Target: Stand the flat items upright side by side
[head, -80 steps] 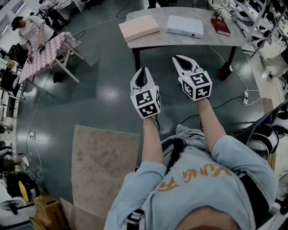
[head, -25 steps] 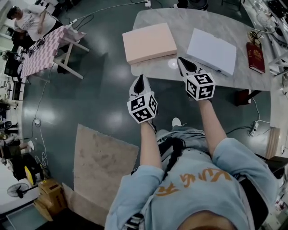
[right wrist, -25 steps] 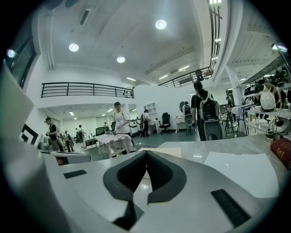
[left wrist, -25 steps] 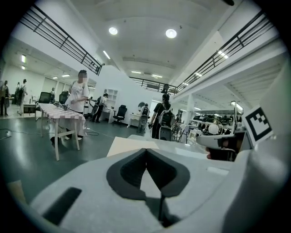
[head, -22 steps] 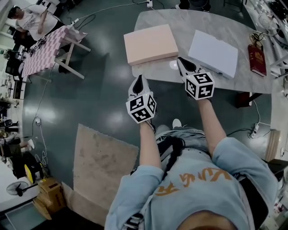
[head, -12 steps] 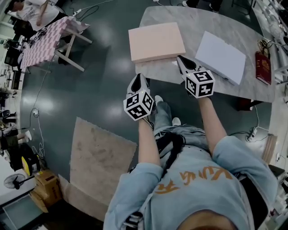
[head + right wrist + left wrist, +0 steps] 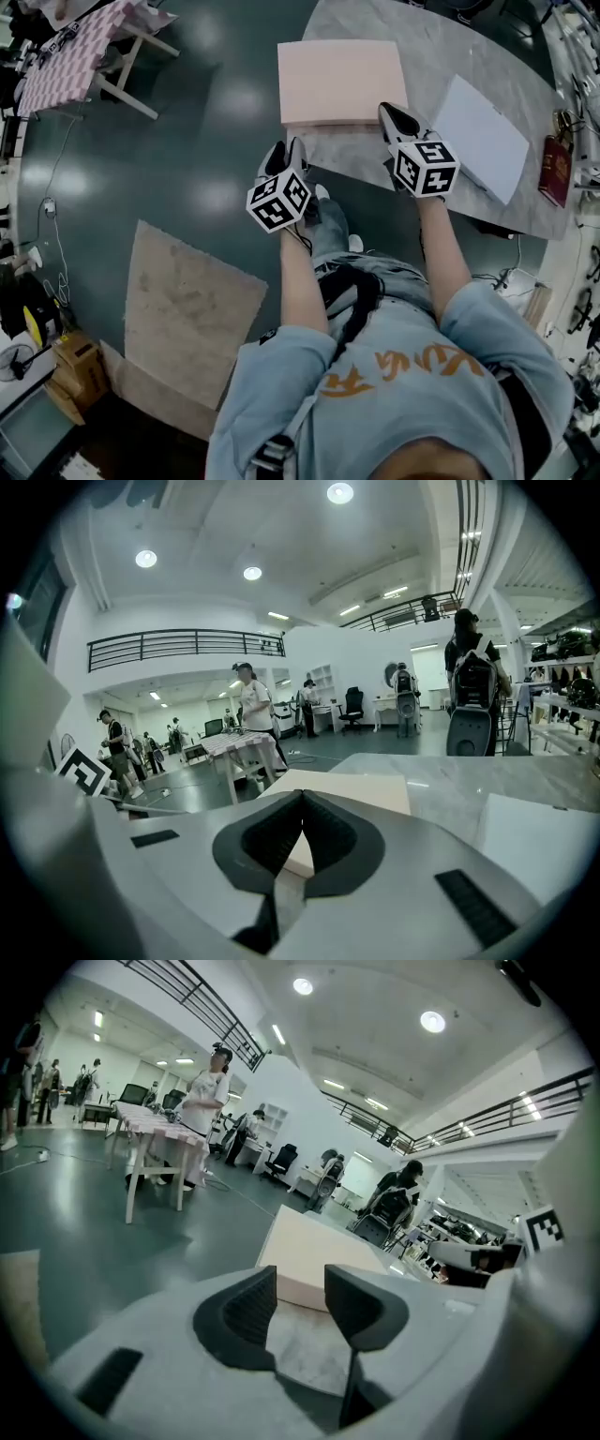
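A flat pink box (image 7: 342,80) lies on the grey marble table (image 7: 431,47), with a flat white box (image 7: 480,136) to its right. My left gripper (image 7: 286,155) hangs just off the table's near edge, in front of the pink box's left corner. Its jaws are opening, with nothing between them. In the left gripper view the pink box (image 7: 309,1260) lies just beyond the left gripper (image 7: 300,1302). My right gripper (image 7: 394,114) is shut and empty, over the table by the pink box's right near corner. In the right gripper view the right gripper (image 7: 302,832) points at the pink box (image 7: 347,794).
A red book (image 7: 555,171) lies at the table's right end. A checkered table (image 7: 66,56) stands far left, a beige rug (image 7: 192,314) lies on the floor, and cardboard boxes (image 7: 80,370) sit at the lower left. A person (image 7: 202,1110) stands by the checkered table.
The table has come closer, and both grippers now reach its near edge by the pink box. The left jaws have parted. The right jaws stay shut.
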A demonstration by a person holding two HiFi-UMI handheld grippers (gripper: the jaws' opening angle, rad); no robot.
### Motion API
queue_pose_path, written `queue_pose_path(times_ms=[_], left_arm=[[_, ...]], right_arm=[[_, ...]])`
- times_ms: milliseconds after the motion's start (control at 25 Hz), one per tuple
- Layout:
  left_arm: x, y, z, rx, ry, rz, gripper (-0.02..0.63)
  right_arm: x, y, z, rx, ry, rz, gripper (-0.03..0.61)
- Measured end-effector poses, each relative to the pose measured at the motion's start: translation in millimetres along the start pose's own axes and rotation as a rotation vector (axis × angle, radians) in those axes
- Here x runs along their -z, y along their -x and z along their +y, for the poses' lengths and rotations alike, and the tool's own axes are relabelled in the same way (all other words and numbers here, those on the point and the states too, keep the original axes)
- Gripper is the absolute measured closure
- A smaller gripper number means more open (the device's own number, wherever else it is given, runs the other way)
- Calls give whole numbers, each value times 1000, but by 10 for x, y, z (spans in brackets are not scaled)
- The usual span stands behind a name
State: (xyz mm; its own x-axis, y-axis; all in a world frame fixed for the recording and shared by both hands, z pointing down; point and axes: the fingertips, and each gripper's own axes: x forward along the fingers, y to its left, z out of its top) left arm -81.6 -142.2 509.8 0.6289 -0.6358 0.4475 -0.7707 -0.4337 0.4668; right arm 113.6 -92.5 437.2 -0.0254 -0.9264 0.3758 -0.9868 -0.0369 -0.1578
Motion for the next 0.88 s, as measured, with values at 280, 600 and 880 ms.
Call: queue_pose_path(times_ms=[280,600,880], left_arm=[[174,-354,237,45,44,109,324],[110,-652,370,89,94,172,252],[-12,-738,431,96,122,188,252]], right_arm=[[196,-438,9,2,43,100,577],[62,-888,-188,-13,92,162,577],[-99,-1410,-45,-203,253,278,527]])
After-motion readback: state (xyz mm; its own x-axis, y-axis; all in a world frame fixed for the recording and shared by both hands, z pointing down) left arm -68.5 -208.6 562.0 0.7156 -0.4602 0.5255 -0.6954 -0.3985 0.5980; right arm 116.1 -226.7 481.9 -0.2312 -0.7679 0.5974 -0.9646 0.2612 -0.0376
